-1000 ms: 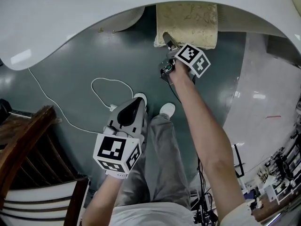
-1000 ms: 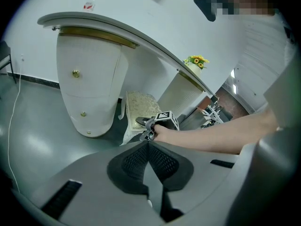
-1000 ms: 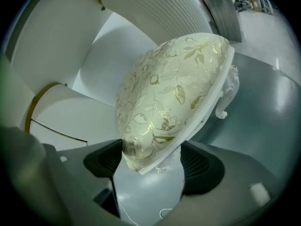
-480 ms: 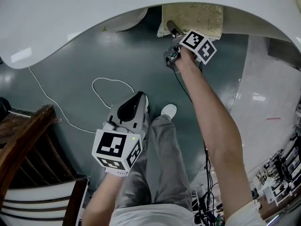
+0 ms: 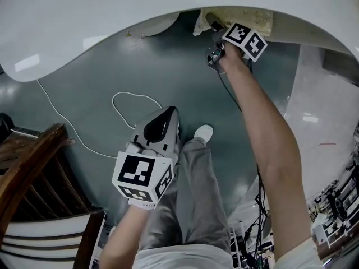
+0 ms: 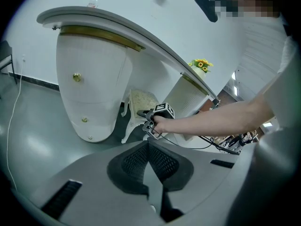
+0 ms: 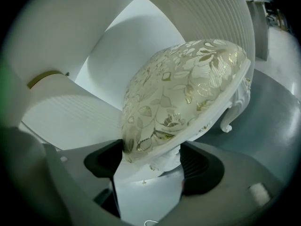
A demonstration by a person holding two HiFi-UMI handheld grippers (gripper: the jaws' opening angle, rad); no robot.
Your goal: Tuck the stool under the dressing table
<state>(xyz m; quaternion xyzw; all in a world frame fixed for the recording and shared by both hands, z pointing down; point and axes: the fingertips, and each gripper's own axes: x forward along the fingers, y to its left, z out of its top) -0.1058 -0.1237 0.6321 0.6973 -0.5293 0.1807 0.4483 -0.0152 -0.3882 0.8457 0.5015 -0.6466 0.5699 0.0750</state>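
The stool [image 5: 261, 15] has a cream, gold-leaf cushion and white carved legs. In the head view only a strip of its cushion shows below the white dressing table's curved top [image 5: 84, 32]. My right gripper [image 5: 212, 20] reaches out at arm's length and is shut on the stool's near edge. In the right gripper view the cushion [image 7: 183, 88] fills the middle, with its rim and white frame clamped between the jaws of the right gripper [image 7: 153, 161]. My left gripper [image 5: 162, 116] hangs shut and empty over the floor near my legs; in its own view the left gripper [image 6: 148, 147] faces the stool [image 6: 141, 100].
A white cable [image 5: 129, 102] loops across the grey-green floor. A dark wooden chair [image 5: 28, 167] stands at the left. The table's ribbed white pedestals [image 6: 89, 88] flank the stool's gap. My shoes [image 5: 203, 132] are below the stool. Equipment clutter [image 5: 336, 206] sits at the right.
My right gripper and the stool have slid farther away from me, beneath the table top, so less cushion shows. The left gripper has hardly moved.
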